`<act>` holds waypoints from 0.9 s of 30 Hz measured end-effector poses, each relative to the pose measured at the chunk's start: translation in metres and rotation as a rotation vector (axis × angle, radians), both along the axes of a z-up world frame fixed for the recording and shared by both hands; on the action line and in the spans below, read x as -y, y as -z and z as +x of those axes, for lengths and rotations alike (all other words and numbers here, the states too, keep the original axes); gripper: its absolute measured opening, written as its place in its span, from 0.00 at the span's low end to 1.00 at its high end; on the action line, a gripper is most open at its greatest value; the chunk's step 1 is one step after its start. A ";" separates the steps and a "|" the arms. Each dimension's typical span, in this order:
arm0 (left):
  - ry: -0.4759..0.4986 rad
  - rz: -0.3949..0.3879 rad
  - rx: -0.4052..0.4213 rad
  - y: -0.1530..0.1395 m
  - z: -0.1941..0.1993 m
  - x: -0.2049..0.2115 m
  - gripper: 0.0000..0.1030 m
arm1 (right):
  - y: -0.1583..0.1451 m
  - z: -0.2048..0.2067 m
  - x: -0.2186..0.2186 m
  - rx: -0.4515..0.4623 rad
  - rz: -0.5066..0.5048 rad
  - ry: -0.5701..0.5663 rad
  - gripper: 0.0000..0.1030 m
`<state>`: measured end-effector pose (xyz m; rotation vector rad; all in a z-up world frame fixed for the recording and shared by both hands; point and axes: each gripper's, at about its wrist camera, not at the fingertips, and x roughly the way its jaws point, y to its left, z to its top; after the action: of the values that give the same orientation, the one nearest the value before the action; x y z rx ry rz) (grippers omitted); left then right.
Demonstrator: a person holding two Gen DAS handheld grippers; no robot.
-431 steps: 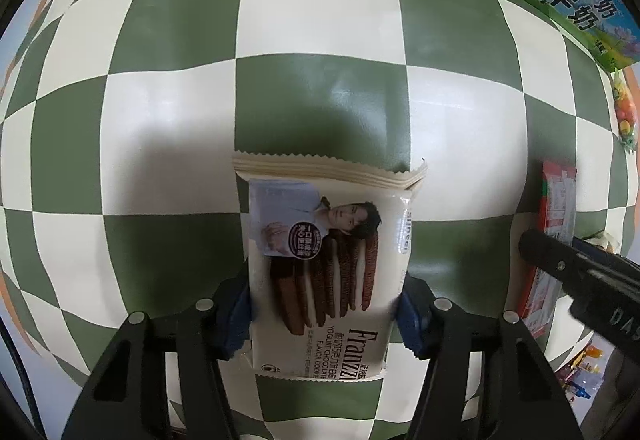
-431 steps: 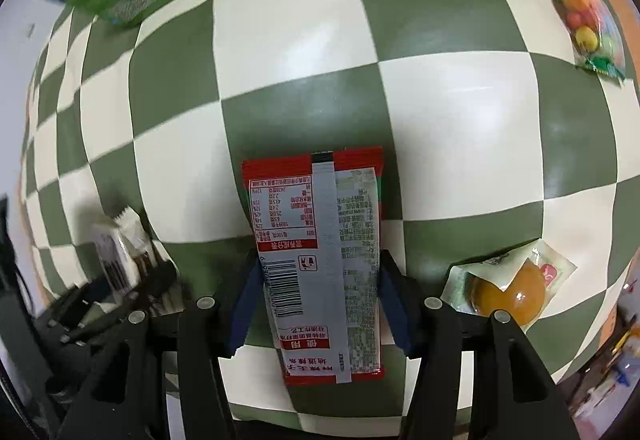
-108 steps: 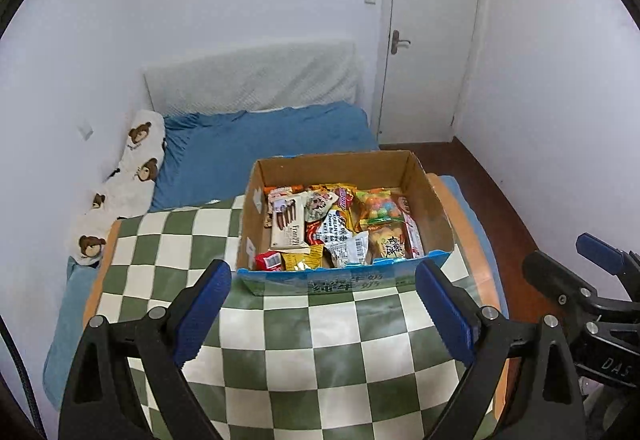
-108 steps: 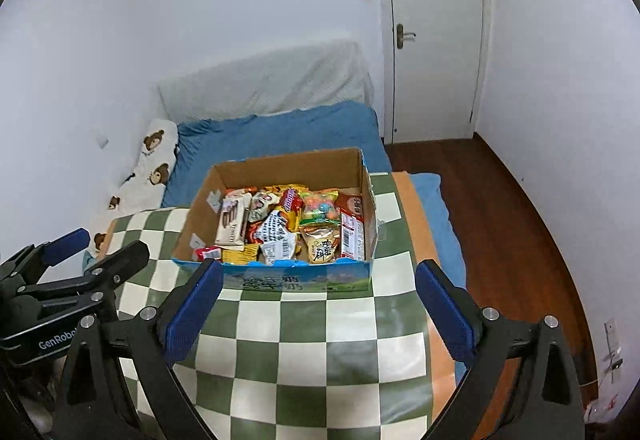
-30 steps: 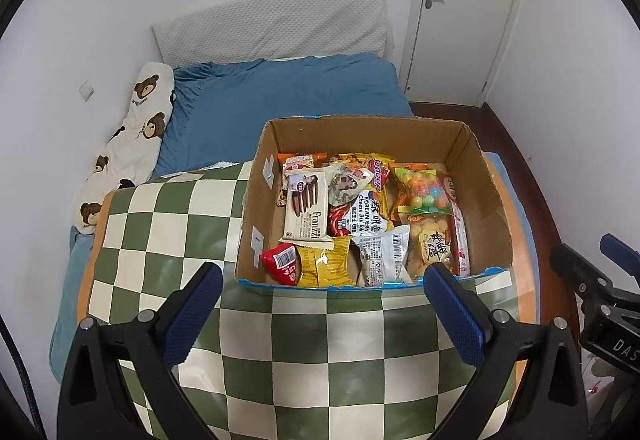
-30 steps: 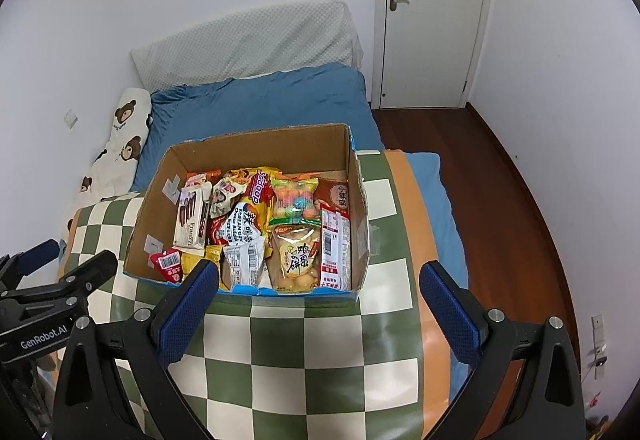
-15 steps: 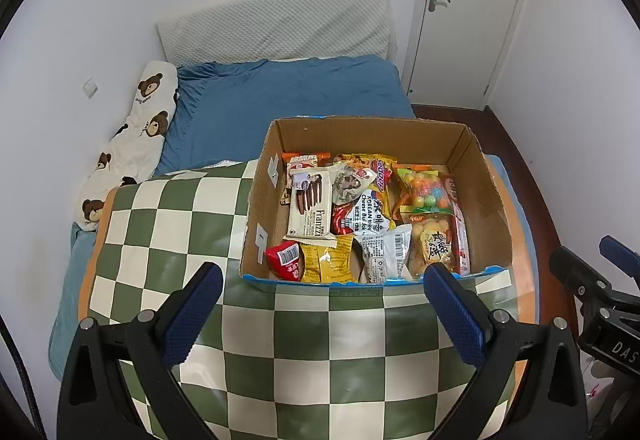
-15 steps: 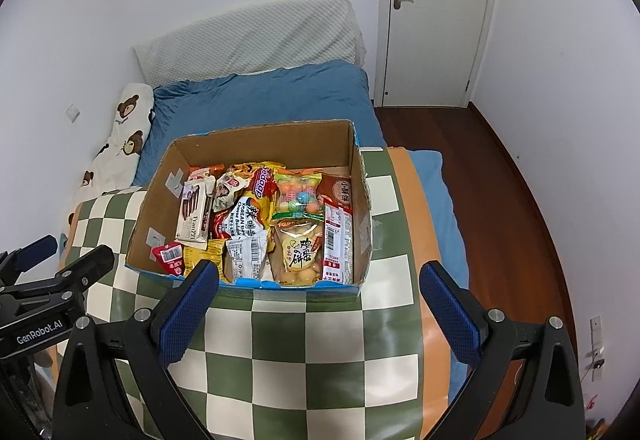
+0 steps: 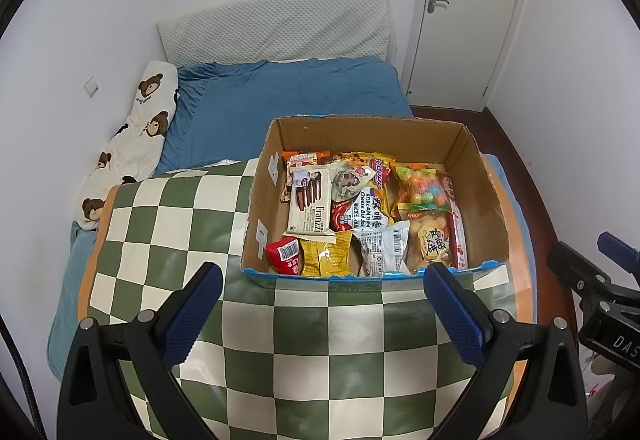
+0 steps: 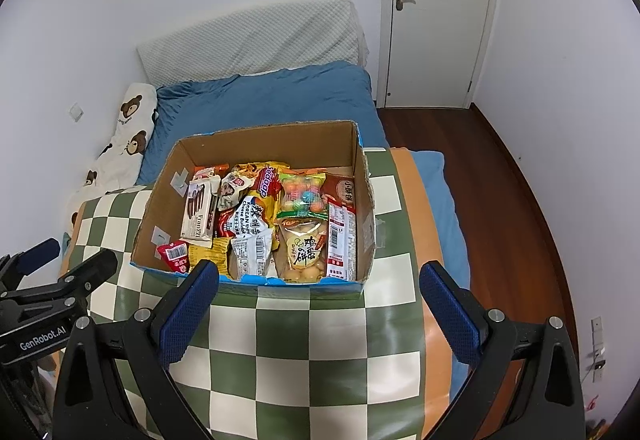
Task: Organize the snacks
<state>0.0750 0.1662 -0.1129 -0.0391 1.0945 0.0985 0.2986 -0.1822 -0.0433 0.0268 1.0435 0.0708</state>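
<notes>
We saw a corrugated cardboard box (image 9: 486, 200), brown inside with a blue printed rim along its near edge, sitting on a table covered by a smooth, slightly glossy checkered cloth (image 9: 328, 324) of green and cream squares. The box held the snacks, all crinkled plastic packets laid flat and overlapping. At the left lay a white rectangular Franzzi cookie pack (image 9: 309, 205) with chocolate sticks printed on it. In the near left corner sat a small red pouch (image 9: 285, 254) with a barcode, and just beside it a yellow foil packet (image 9: 326, 254). A clear bag of round coloured candy balls (image 9: 418, 189) lay toward the right, with a clear bag of pale egg biscuits (image 9: 428, 240) in front of it and a long red sausage-style pack (image 10: 341, 236) along the right wall.

Both tools were empty. The left gripper (image 9: 320, 304) had its blue, finely textured pads spread wide, and the box's near edge lay just ahead, between the two tips. The right gripper (image 10: 318, 300) was likewise spread wide with nothing between its pads, hovering over the cloth with the box's near wall ahead of it. Neither touched the box.

Behind the table we noted a bed with a blue sheet (image 10: 264, 96), a quilted white headboard cushion (image 9: 276, 28), a soft bear-print pillow (image 9: 132, 144) and a white door (image 10: 438, 12).
</notes>
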 end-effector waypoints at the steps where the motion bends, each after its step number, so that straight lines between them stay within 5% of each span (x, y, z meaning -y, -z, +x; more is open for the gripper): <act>1: 0.001 -0.002 0.000 0.000 -0.001 0.000 1.00 | 0.000 0.000 0.000 -0.001 -0.001 0.000 0.99; 27: 0.003 -0.003 0.008 -0.007 -0.006 0.001 1.00 | -0.007 -0.003 0.002 0.006 0.006 0.001 0.99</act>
<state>0.0689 0.1648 -0.1059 -0.0400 1.0868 0.0938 0.2953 -0.1841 -0.0362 0.0329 1.0377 0.0727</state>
